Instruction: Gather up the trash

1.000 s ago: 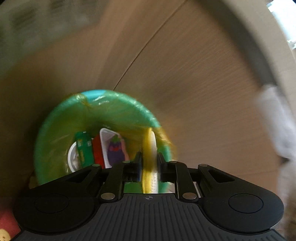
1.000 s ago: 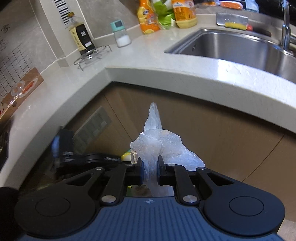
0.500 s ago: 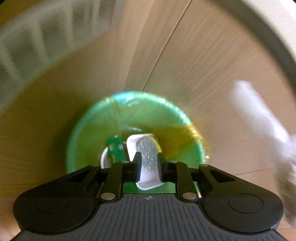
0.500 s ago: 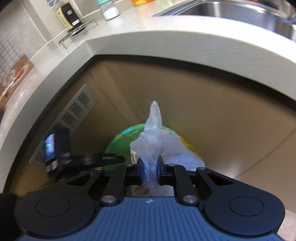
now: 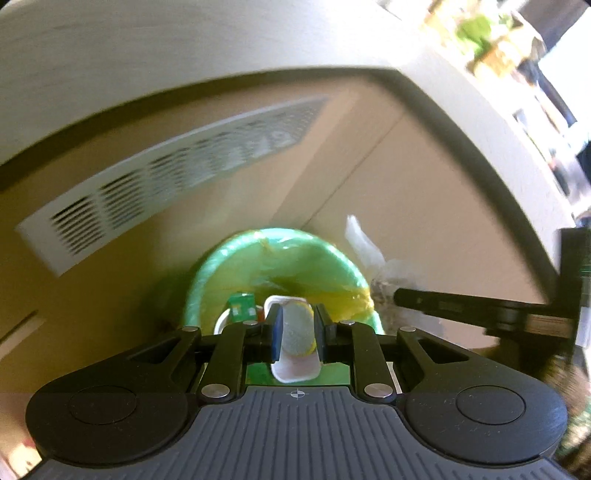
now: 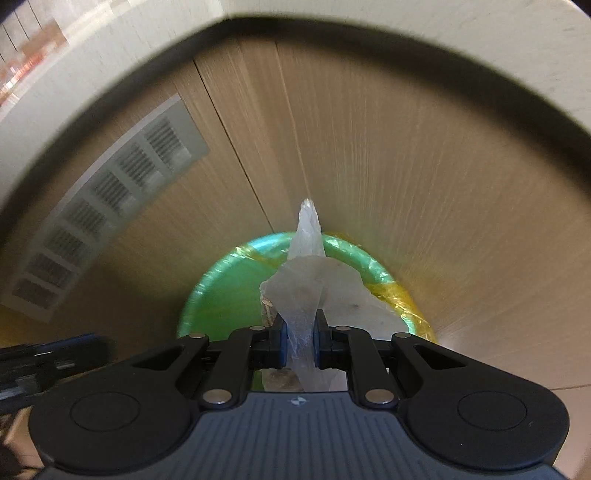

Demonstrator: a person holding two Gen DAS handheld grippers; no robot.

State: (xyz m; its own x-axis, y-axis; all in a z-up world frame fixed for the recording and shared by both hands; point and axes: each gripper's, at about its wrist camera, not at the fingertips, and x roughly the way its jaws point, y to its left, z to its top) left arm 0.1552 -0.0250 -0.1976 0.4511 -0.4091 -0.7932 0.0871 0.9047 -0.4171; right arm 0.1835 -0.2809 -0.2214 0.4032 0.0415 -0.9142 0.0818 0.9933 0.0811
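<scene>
A green bin [image 5: 280, 236] with a yellowish liner stands on the floor against the cabinets. My left gripper [image 5: 297, 321] hovers above it with its jaws a narrow gap apart and nothing pinched. Through that gap a grey piece with a yellow rim [image 5: 297, 330] lies in a white tray [image 5: 295, 371] inside the bin, beside a green carton [image 5: 242, 306]. My right gripper [image 6: 300, 332] is shut on a crumpled clear plastic bag [image 6: 308, 273], which it holds over the bin [image 6: 221, 266]. In the left wrist view the right gripper [image 5: 397, 295] and the plastic bag [image 5: 365, 243] hang at the bin's right rim.
Wooden cabinet fronts [image 6: 424, 192] rise behind the bin, with a grey vent grille [image 5: 166, 184] to the left. The pale countertop edge [image 6: 461, 33] overhangs above. The left gripper [image 6: 40, 362] shows at the lower left of the right wrist view.
The right gripper came down with the bag from counter height to just above the bin. The left gripper rose away from the bin; the yellow piece seen between its jaws now lies in the tray.
</scene>
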